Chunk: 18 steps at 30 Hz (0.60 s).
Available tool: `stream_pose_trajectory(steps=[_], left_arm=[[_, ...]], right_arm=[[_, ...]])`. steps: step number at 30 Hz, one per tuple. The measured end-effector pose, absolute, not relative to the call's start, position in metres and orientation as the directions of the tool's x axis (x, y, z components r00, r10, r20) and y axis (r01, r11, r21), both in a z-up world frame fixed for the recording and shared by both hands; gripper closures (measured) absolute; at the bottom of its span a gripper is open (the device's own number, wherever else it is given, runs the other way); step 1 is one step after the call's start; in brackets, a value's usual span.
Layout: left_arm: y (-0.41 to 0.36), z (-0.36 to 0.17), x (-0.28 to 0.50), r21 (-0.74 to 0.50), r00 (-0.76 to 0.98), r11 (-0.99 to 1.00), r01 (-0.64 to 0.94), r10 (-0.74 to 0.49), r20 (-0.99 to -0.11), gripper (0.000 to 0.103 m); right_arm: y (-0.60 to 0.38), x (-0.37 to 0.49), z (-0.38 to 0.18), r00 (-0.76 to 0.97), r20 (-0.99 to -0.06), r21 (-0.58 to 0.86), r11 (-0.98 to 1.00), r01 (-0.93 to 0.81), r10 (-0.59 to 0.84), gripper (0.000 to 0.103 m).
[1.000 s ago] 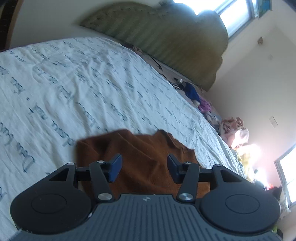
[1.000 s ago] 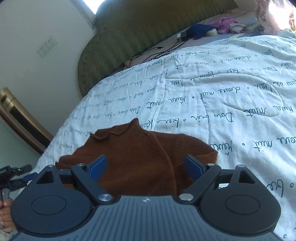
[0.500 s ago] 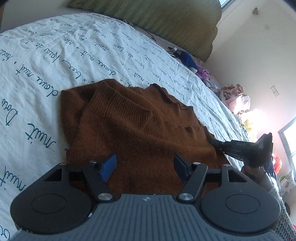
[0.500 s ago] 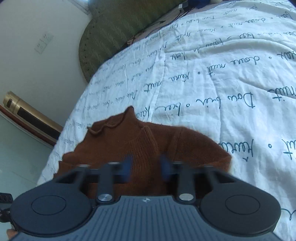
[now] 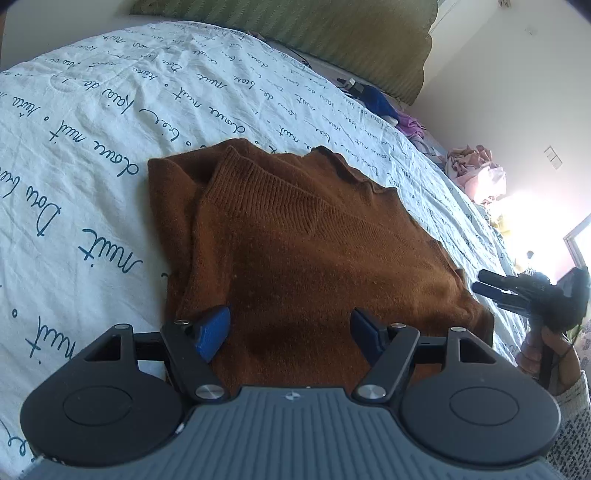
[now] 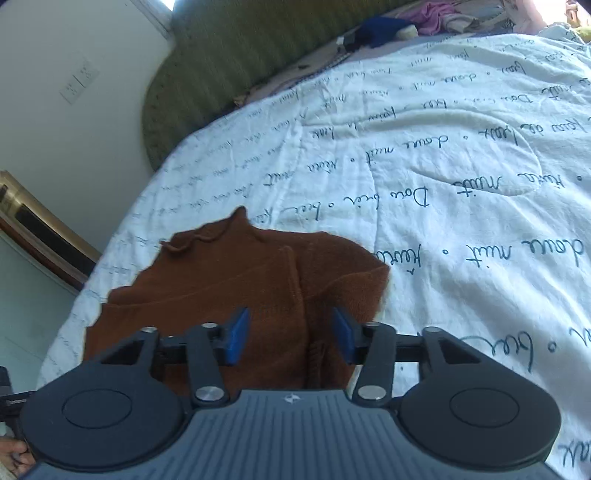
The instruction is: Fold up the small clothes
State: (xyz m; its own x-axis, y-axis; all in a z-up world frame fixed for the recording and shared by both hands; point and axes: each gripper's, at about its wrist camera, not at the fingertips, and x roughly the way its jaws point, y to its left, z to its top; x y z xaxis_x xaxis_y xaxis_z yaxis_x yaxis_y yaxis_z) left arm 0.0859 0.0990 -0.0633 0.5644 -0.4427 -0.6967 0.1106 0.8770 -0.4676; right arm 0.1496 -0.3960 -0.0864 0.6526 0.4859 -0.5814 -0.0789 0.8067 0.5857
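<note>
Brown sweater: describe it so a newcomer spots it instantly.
Start at the white bedspread printed with blue cursive writing. The brown sweater lies flat on it, one sleeve folded across its front. It is the only rust-brown knit; the other clothes, blue, purple and pink, sit heaped near the green headboard.

Home bedroom. Bed (image 6: 461,280) under a white quilt printed with handwriting, padded green headboard (image 6: 236,51) against a plain wall with a switch plate (image 6: 79,81). Loose clothes (image 5: 476,170) heaped along the bed's far edge, bright window (image 5: 581,240) beyond.
</note>
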Motion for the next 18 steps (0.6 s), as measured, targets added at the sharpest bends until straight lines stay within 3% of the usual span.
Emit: stream_pose_trajectory(steps=[5, 9, 10, 11, 12, 16, 18], left_arm=[[0.104, -0.057, 0.067, -0.46, 0.557, 0.876, 0.143, -0.456, -0.694, 0.024], [0.101, -0.065, 0.059, -0.4, 0.541, 0.904, 0.154, -0.415, -0.731, 0.024], [0.1, -0.068, 0.058, -0.381, 0.539, 0.912, 0.152, -0.399, -0.741, 0.023], [0.099, -0.072, 0.057, -0.36, 0.539, 0.92, 0.154, -0.384, -0.75, 0.024], [0.1, -0.074, 0.054, -0.343, 0.546, 0.925, 0.162, -0.374, -0.75, 0.025], [0.099, -0.071, 0.046, -0.241, 0.547, 0.956, 0.168, -0.294, -0.784, 0.05], [0.105, -0.071, 0.046, -0.235, 0.539, 0.958, 0.166, -0.287, -0.792, 0.054]], right_arm=[[-0.401, 0.063, -0.082, 0.682, -0.528, 0.573, 0.805, -0.154, 0.506, 0.046], [-0.396, 0.034, -0.101, 0.674, -0.552, 0.556, 0.819, -0.142, 0.491, 0.046], [-0.396, 0.035, -0.108, 0.664, -0.554, 0.567, 0.812, -0.141, 0.502, 0.049], [-0.394, 0.036, -0.114, 0.652, -0.557, 0.58, 0.803, -0.138, 0.514, 0.079], [-0.389, 0.036, -0.12, 0.634, -0.568, 0.583, 0.8, -0.141, 0.525, 0.101], [-0.375, 0.017, -0.096, 0.678, -0.554, 0.508, 0.842, -0.184, 0.482, 0.099], [-0.378, 0.007, -0.081, 0.695, -0.554, 0.463, 0.863, -0.202, 0.459, 0.099]])
